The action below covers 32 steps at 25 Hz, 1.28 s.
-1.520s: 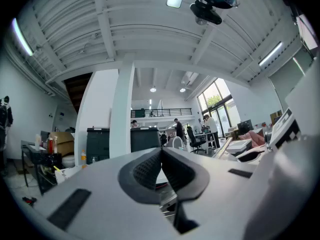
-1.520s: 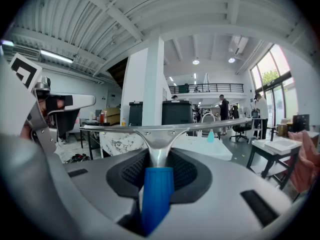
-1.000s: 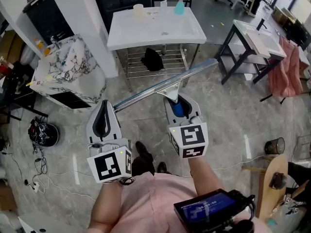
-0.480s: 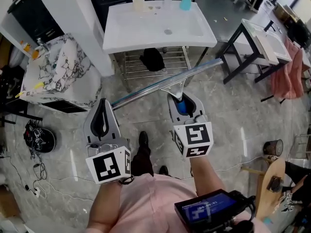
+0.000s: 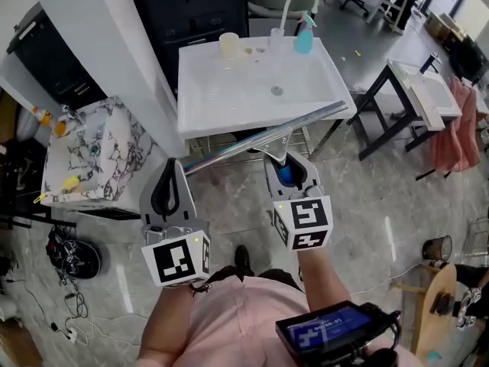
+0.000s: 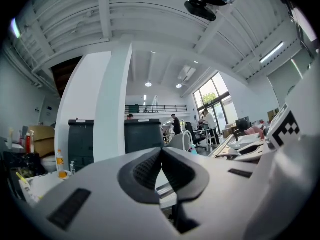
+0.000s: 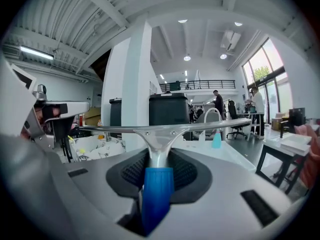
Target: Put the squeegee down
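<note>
The squeegee has a blue handle (image 5: 284, 174) and a long metal blade (image 5: 260, 138). My right gripper (image 5: 287, 161) is shut on the handle and holds it out in front of me. The blade lies crosswise over the front edge of the white sink basin (image 5: 229, 102). In the right gripper view the blue handle (image 7: 157, 189) sits between the black pads (image 7: 187, 173), with the blade (image 7: 160, 129) level above them. My left gripper (image 5: 170, 183) hangs to the left of the squeegee, apart from it. Its pads (image 6: 145, 171) meet with nothing between them.
On the basin's far rim stand a teal spray bottle (image 5: 305, 23), a pale cup (image 5: 228, 44) and a curved faucet (image 5: 294, 2). A marble-patterned sink (image 5: 92, 151) is at left, a white pillar (image 5: 99, 44) behind it, and a black-framed table (image 5: 416, 90) at right.
Both grippers have moved forward toward the white basin. The squeegee blade, earlier over the floor short of the basin, now reaches its front edge. The grip has not changed.
</note>
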Available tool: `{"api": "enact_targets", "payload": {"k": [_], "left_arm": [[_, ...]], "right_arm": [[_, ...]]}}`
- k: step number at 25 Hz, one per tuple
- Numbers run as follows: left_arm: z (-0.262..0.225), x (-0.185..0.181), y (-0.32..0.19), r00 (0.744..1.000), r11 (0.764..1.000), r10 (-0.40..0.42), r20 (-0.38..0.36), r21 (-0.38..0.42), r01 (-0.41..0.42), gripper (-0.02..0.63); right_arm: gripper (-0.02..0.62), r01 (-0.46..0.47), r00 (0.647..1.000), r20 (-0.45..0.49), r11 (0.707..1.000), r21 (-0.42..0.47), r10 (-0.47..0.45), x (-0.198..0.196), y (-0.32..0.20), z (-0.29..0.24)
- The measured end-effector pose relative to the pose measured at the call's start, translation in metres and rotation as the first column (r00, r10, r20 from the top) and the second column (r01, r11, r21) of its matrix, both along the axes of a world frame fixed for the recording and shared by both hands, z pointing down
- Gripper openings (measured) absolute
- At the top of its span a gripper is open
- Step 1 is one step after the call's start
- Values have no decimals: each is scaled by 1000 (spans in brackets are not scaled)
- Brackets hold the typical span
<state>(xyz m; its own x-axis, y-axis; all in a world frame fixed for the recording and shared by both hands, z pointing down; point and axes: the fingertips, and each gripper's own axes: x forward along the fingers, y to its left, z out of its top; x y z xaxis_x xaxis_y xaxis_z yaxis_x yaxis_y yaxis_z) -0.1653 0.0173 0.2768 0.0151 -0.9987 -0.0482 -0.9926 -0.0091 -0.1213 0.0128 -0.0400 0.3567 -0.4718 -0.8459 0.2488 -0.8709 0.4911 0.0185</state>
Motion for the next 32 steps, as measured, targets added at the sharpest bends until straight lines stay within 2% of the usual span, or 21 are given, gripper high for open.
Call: {"api": "enact_targets", "payload": {"k": [9, 16, 24, 32], "left_arm": [[2, -17, -58, 1000, 999, 27, -12, 18, -27, 9], [20, -15, -108, 1000, 999, 27, -12, -18, -27, 9], [30, -29, -191, 998, 998, -47, 29, -44, 48, 9], [2, -37, -268, 988, 990, -139, 72, 0, 139, 9]], "right_arm": [[103, -29, 999, -22, 999, 31, 30, -12, -54, -14], [103, -20, 1000, -14, 1000, -9, 20, -15, -103, 5], [103, 60, 998, 17, 996, -67, -59, -34, -196, 32], [103, 189, 981, 43, 981, -50, -187, -66, -288, 17]]}}
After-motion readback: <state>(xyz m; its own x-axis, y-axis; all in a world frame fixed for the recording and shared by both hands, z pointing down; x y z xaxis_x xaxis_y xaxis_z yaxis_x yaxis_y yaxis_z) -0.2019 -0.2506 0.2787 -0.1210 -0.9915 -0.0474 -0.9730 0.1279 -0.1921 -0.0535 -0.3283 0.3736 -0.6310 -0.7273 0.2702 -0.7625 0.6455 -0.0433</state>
